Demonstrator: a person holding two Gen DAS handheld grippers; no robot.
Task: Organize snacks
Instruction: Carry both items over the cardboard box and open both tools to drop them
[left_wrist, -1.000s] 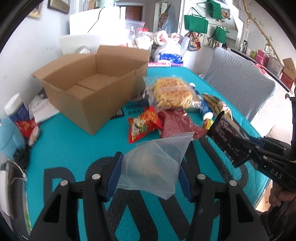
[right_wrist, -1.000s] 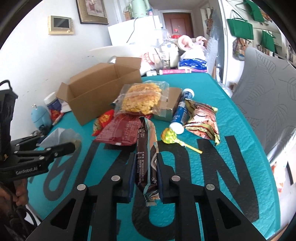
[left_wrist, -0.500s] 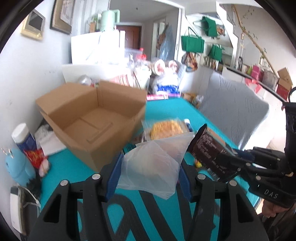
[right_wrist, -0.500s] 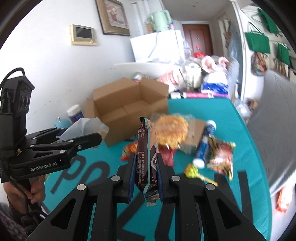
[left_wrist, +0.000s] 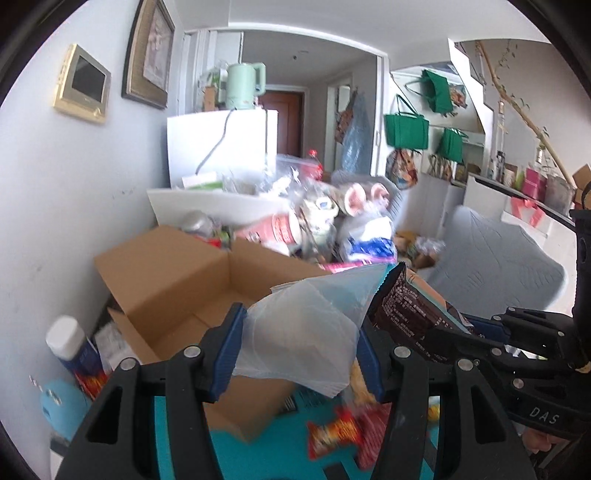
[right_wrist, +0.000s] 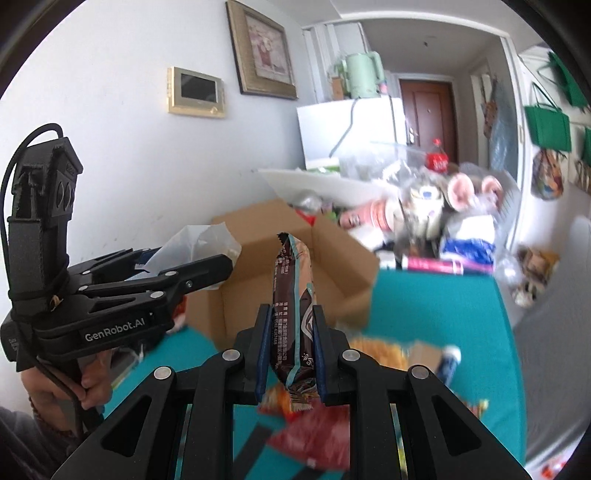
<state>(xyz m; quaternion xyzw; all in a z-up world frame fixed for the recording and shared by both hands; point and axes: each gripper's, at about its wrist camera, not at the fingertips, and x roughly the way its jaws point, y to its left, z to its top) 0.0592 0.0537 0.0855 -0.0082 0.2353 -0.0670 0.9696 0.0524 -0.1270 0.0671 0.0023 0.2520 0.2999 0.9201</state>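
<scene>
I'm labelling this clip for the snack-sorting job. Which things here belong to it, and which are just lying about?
Part of the job:
- clear plastic bag in the left gripper
- brown snack bar in the right gripper
- open cardboard box
- red snack packets on the teal table

Lying about:
- green kettle
- framed picture
- green tote bags

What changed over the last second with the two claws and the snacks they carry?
Both claws rose off the table and swung toward the cardboard box. The left claw now holds its clear bag over the box's front edge; the right claw brought the brown snack bar close alongside. Grips unchanged; other snacks remain on the table.
</scene>
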